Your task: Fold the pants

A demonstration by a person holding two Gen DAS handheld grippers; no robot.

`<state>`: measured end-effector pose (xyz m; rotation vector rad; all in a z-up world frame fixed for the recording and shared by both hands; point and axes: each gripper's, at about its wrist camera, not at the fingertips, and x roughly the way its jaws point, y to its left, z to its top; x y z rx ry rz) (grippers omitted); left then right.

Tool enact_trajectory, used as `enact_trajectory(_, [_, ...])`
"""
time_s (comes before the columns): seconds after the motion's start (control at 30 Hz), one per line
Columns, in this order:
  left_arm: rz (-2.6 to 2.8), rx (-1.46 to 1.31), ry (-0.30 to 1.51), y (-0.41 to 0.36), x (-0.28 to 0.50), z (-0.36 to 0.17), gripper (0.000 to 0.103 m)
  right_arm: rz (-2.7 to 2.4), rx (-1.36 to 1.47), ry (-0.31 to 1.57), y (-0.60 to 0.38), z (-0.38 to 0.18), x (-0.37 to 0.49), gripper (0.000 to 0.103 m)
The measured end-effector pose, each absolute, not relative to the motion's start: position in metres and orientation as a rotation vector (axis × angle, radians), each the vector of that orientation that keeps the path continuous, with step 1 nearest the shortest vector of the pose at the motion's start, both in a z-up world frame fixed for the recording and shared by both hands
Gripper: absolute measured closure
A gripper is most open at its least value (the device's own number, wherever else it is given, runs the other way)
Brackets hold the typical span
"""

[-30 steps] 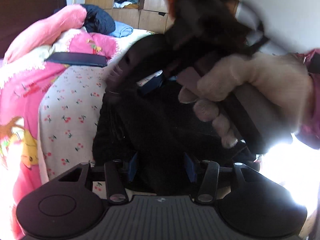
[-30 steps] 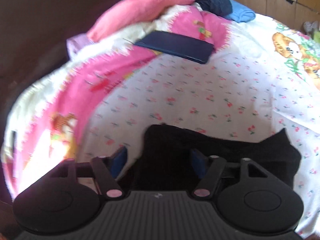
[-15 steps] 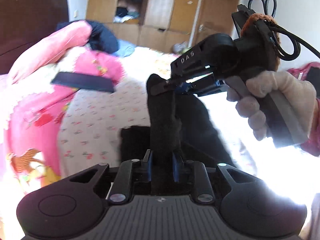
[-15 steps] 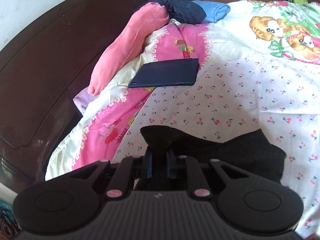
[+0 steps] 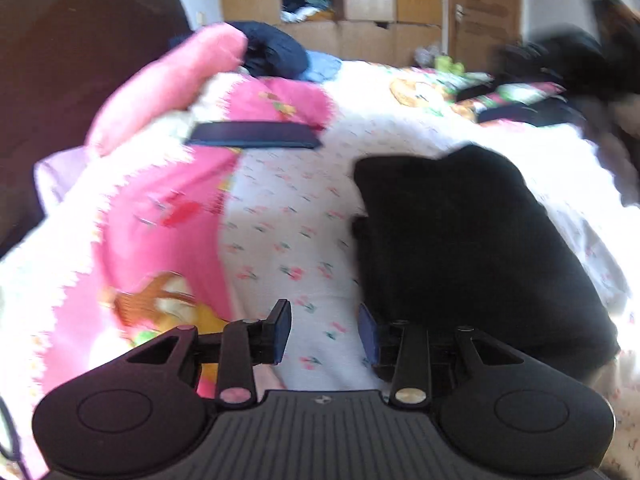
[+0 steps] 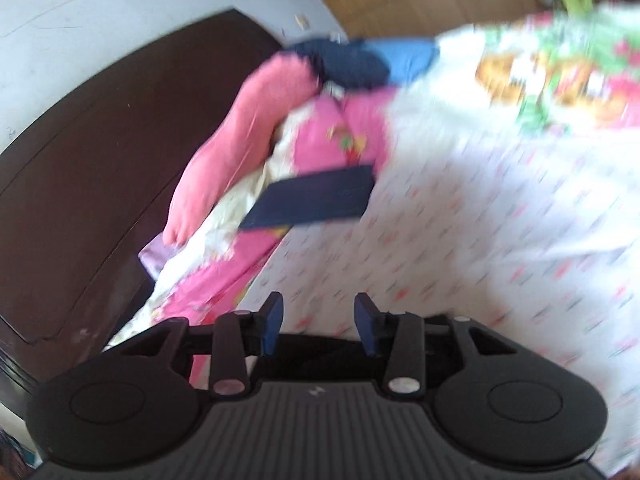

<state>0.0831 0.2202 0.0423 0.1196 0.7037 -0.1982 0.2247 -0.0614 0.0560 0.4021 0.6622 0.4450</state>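
The black pants (image 5: 464,240) lie in a folded bundle on the flowered bed sheet (image 5: 280,232), right of centre in the left wrist view. My left gripper (image 5: 324,330) is open and empty, just left of the bundle's near edge. My right gripper (image 6: 319,322) is open and empty above the sheet (image 6: 480,240); a dark strip of the pants (image 6: 320,346) shows just below its fingers. Both views are blurred by motion.
A dark blue flat case (image 5: 254,135) lies on the pink quilt (image 5: 160,216), also in the right wrist view (image 6: 312,196). A pink pillow (image 5: 164,92) and dark clothes (image 5: 276,52) sit by the brown headboard (image 6: 100,152). Wooden wardrobes (image 5: 380,0) stand behind.
Half a second ago both grippers were shut on the pants and held them up. Now both are open, the pants lie folded on the bed, and both grippers have pulled away.
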Motion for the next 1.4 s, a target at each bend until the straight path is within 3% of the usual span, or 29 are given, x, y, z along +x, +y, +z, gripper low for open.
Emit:
enact_trajectory(0.17, [-0.291,0.089,0.627,0.200,0.083,0.063,0.052,0.352,0.314,0.721,-0.087,0.027,0.194,0.062])
enact_trajectory(0.3, [-0.454,0.111,0.641,0.153,0.090,0.046,0.052,0.308,0.560,0.824,-0.125,-0.017,0.201,0.061])
enact_trajectory(0.43, [-0.561,0.189,0.717,0.121,0.080,0.018,0.051,0.351,0.768,0.813,-0.140,-0.040,0.218,0.048])
enact_trajectory(0.6, [-0.562,0.291,0.766,0.114,0.073,0.000,0.051,0.367,0.778,0.831,-0.130,-0.049,0.251,0.073])
enact_trajectory(0.67, [-0.571,0.291,0.777,0.116,0.073,0.002,0.051,0.369,0.825,0.813,-0.136,-0.051,0.262,0.086])
enact_trajectory(0.7, [-0.572,0.295,0.781,0.116,0.071,0.001,0.051,0.349,0.856,0.806,-0.141,-0.053,0.269,0.100])
enact_trajectory(0.73, [-0.572,0.300,0.785,0.115,0.071,-0.001,0.051,0.342,0.877,0.818,-0.143,-0.056,0.279,0.102])
enact_trajectory(0.87, [-0.565,0.324,0.790,0.110,0.071,-0.002,0.051,0.362,0.740,0.842,-0.141,-0.046,0.283,0.102])
enact_trajectory(0.9, [-0.567,0.318,0.786,0.111,0.070,-0.002,0.051,0.361,0.719,0.826,-0.145,-0.041,0.274,0.096])
enact_trajectory(1.07, [-0.569,0.288,0.749,0.119,0.066,0.014,0.051,0.370,0.788,0.766,-0.182,-0.020,0.201,0.093])
enact_trajectory(1.4, [-0.480,0.317,0.786,0.124,0.065,0.014,0.050,0.503,0.649,1.051,-0.107,-0.058,0.085,0.094])
